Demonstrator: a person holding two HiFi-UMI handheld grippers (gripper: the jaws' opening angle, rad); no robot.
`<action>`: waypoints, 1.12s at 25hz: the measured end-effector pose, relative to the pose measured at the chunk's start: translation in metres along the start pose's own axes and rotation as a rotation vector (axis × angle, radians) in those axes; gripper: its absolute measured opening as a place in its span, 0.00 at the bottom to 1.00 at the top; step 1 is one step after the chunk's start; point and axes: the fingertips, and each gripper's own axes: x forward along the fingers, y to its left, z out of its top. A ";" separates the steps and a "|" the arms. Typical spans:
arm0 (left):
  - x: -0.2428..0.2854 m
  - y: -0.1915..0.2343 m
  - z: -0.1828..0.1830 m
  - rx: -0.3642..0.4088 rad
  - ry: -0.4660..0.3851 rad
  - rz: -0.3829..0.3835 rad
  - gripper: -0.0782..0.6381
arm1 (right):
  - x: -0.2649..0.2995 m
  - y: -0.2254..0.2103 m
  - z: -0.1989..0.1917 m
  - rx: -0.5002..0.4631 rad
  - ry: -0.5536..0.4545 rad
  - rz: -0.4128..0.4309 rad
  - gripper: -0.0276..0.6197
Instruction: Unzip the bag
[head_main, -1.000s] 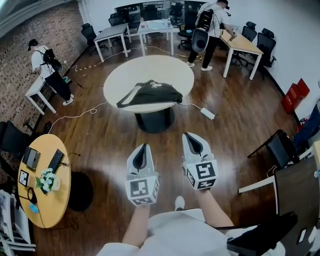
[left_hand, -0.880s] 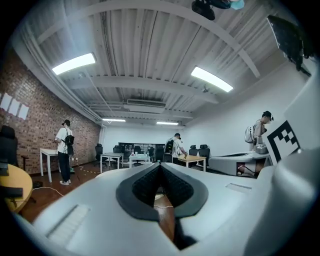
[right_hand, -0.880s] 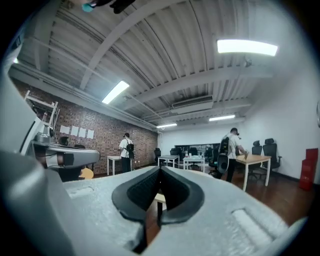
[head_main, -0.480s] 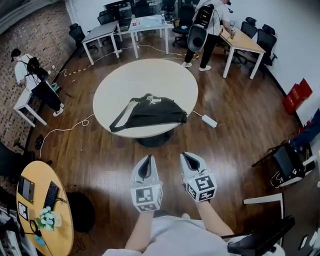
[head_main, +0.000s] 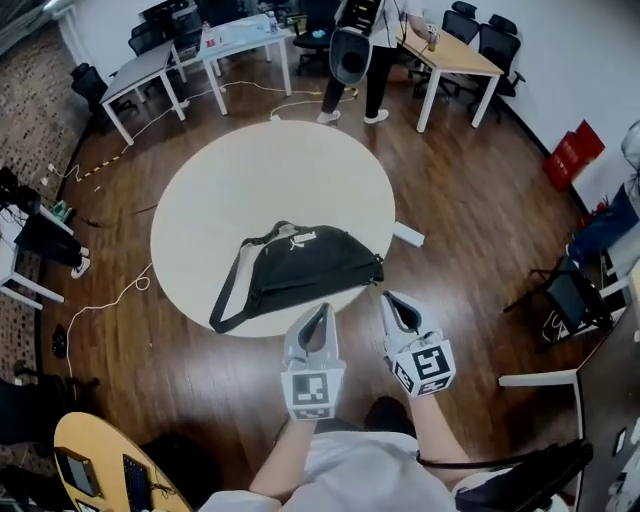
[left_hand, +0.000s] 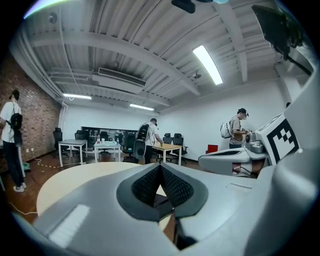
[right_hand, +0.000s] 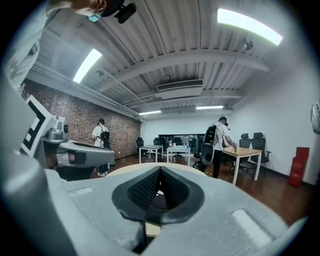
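The black fabric waist bag lies on the near part of the round beige worktop, with its strap trailing to the left. Just on its near side, the left hand-held gripper and the right hand-held gripper hover side by side. Both have their jaws pressed together, hold nothing and are not touching the bag.

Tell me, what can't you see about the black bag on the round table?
The zipper pull: head view, too small to find on the bag.
Its white print: head view, too small to read.
Bag in both gripper views: almost all hidden behind the left gripper and right gripper bodies.
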 end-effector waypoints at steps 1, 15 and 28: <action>0.013 0.005 -0.007 -0.009 0.020 -0.009 0.13 | 0.007 -0.006 -0.005 0.002 0.013 -0.006 0.03; 0.128 -0.048 -0.168 -0.115 0.321 -0.096 0.13 | 0.076 -0.106 -0.210 -0.054 0.409 0.099 0.05; 0.140 -0.068 -0.249 -0.131 0.472 -0.047 0.13 | 0.111 -0.118 -0.322 -0.195 0.539 0.236 0.25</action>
